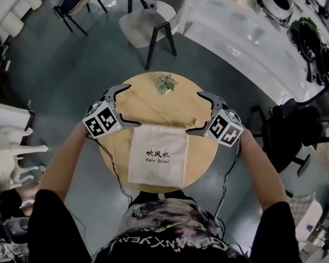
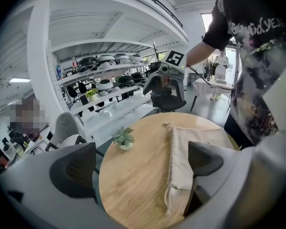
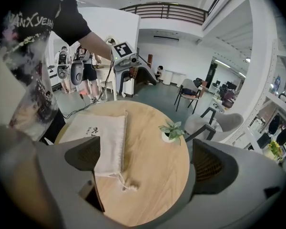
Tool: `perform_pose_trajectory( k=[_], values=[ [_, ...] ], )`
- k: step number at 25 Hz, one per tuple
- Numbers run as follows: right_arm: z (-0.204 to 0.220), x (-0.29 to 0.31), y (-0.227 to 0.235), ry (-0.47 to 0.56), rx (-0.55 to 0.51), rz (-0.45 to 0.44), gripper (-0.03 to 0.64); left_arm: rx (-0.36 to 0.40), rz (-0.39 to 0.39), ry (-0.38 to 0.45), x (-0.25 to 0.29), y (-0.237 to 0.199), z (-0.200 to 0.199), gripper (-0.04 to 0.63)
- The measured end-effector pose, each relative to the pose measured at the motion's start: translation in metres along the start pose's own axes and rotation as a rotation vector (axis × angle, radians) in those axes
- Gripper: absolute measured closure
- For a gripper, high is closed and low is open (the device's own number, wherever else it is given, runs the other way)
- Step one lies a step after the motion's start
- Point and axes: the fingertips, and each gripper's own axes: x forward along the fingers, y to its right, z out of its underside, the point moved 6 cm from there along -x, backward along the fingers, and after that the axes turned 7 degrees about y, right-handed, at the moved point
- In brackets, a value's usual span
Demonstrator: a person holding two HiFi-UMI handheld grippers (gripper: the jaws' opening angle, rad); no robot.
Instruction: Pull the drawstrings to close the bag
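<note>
Both my grippers gape wide, holding nothing. My left gripper [image 1: 132, 105] and right gripper [image 1: 193, 113] flank the top corners of the bag [image 1: 156, 155], which lies flat on the table [image 1: 148, 106]. A drawstring [image 3: 124, 185] trails loose beside the right corner. A plant [image 1: 165, 84] stands beyond.

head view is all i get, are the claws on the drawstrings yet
Observer: Not yet. The gripper views show the left claw and the right claw with jaws apart, gripping nothing.
Operator: can't see any string from up here, where is it on the right
Observer: The drawstring has a knotted end lying loose on the table just off the corner of the bag, below the gap between the right claw's jaws.
</note>
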Motion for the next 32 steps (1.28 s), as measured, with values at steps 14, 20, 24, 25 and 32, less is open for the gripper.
perform_pose_trajectory(
  k=[14, 20, 24, 25, 32],
  values=[
    [0.062, 0.037, -0.019, -0.121, -0.033, -0.098, 0.032, -0.02, 0.075, -0.105, 0.031, 0.015, 0.059, 0.009],
    [0.083, 0.052, -0.024, -0.168, -0.048, -0.129, 0.032, -0.016, 0.11, -0.146, 0.043, 0.022, 0.079, 0.009],
    [0.099, 0.062, -0.031, -0.211, -0.076, -0.174, 0.032, 0.001, 0.131, -0.168, 0.051, 0.028, 0.088, 0.009],
    [0.104, 0.065, -0.032, -0.219, -0.086, -0.187, 0.032, 0.006, 0.138, -0.174, 0.053, 0.029, 0.09, 0.009],
    [0.124, 0.083, -0.041, -0.27, -0.135, -0.247, 0.032, 0.047, 0.203, -0.236, 0.066, 0.036, 0.112, 0.009]
  ],
)
